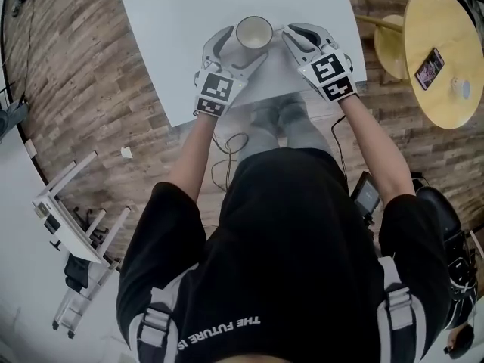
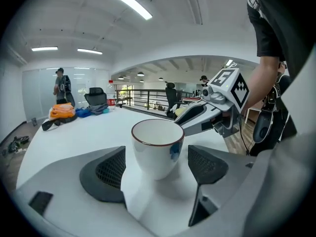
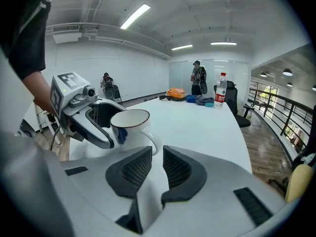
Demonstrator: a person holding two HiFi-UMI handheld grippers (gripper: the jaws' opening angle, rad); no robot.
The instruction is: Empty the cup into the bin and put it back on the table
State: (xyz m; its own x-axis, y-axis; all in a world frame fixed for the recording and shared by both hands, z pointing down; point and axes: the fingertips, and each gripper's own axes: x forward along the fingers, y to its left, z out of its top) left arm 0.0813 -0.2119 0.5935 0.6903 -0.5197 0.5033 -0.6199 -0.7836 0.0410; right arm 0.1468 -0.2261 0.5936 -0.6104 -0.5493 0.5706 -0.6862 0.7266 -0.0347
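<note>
Where the cup (image 1: 254,32) nears the table (image 1: 174,21) edge, your left gripper (image 1: 234,51) gapes around it. Your right gripper (image 3: 157,158), slightly apart, sits beside.

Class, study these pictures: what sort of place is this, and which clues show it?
Probably an open-plan office or lab: a long white table, an office chair at its far end, and strip lights on the ceiling.

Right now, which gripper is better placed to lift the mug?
Left, probably. The white mug stands between the left gripper's open jaws, untouched by either pad; the right gripper's jaws, nearly together, only face its handle.
</note>
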